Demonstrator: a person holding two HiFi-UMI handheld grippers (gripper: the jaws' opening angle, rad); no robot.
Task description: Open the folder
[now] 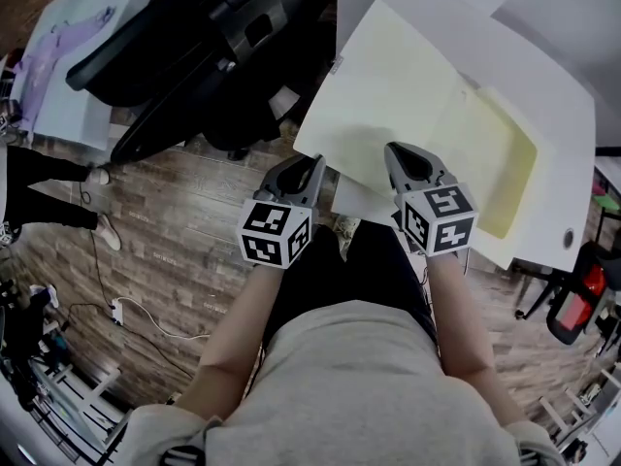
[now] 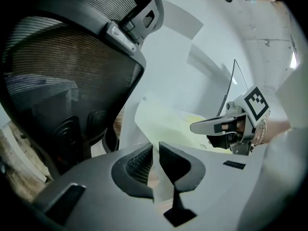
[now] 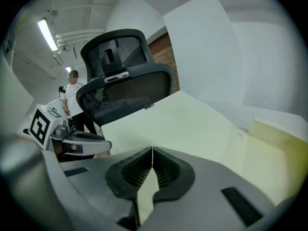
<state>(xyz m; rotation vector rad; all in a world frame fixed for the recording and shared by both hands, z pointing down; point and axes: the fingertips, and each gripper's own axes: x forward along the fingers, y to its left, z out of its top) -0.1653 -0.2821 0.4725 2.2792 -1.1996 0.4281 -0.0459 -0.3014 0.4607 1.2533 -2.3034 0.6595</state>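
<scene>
White table (image 1: 568,153) on wood floor (image 1: 175,236): right claw (image 1: 395,150) pinches folder (image 1: 388,90), left claw (image 1: 315,162) slightly parted round it.

Pale yellow folder (image 1: 388,95), blk mesh chair (image 1: 194,56)

Folder (image 1: 388,95): one, pale yellow, upper centre of frame.
Grippers: two. Left gripper (image 1: 312,166), right gripper (image 1: 396,153), both mid-frame.
Marker cubes: two, one per gripper. Left cube (image 1: 275,233), right cube (image 1: 439,219).
Office chair (image 1: 194,37): one, black, upper left.
White tables: two. Near table (image 1: 568,163) under folder, far table (image 1: 68,105) in upper left corner.
Bystander (image 1: 44,178): one, left edge.
Power strip (image 1: 118,309): one, on floor, lower left.
</scene>
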